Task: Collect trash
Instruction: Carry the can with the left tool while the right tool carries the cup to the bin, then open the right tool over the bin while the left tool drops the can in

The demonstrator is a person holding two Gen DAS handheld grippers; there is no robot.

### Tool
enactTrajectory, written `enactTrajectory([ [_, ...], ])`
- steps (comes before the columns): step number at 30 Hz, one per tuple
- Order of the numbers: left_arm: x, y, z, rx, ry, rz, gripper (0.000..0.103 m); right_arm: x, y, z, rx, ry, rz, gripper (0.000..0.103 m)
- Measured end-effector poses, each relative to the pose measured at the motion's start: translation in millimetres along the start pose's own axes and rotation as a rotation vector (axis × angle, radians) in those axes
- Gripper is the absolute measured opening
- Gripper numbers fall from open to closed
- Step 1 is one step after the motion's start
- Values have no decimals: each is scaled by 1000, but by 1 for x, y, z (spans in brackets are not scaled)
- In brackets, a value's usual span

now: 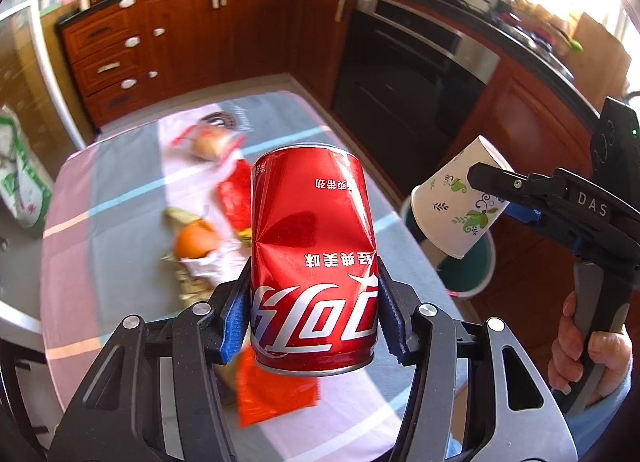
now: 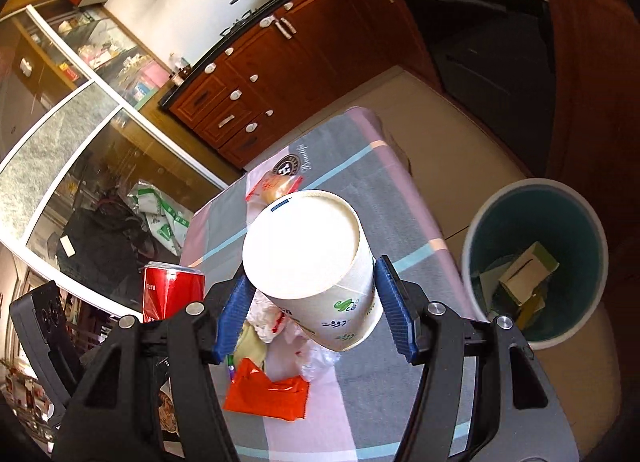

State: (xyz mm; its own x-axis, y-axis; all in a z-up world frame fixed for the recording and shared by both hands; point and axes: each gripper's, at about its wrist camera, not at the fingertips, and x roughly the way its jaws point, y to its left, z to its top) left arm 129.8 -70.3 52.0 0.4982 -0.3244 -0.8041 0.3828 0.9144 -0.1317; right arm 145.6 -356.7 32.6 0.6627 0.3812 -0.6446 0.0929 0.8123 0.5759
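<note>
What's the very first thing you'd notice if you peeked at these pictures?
The dented red cola can, upside down and squeezed between the left gripper's blue jaws above the table. Next, the white paper cup with green leaf prints, held bottom-up in the right gripper. Then the teal trash bin on the floor beside the table, with cardboard scraps already inside.

My left wrist camera looks down along its fingers, close over the striped tablecloth-covered table point(image 1: 120, 198). My right wrist camera looks from the table's right side, tilted, sharing that table point(image 2: 352, 166) and the red-brown wooden kitchen cabinets point(image 2: 256, 74).
</note>
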Motion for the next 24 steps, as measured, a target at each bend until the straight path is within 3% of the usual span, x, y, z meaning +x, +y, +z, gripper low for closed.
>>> enactTrajectory([
  [12,75,-105,9,175,129,-93,56,-37,-148,-5,249,-42,-126,58],
  [24,155,-163,20,271,236,-140,56,-14,-205,-9,347,24,-192,59],
])
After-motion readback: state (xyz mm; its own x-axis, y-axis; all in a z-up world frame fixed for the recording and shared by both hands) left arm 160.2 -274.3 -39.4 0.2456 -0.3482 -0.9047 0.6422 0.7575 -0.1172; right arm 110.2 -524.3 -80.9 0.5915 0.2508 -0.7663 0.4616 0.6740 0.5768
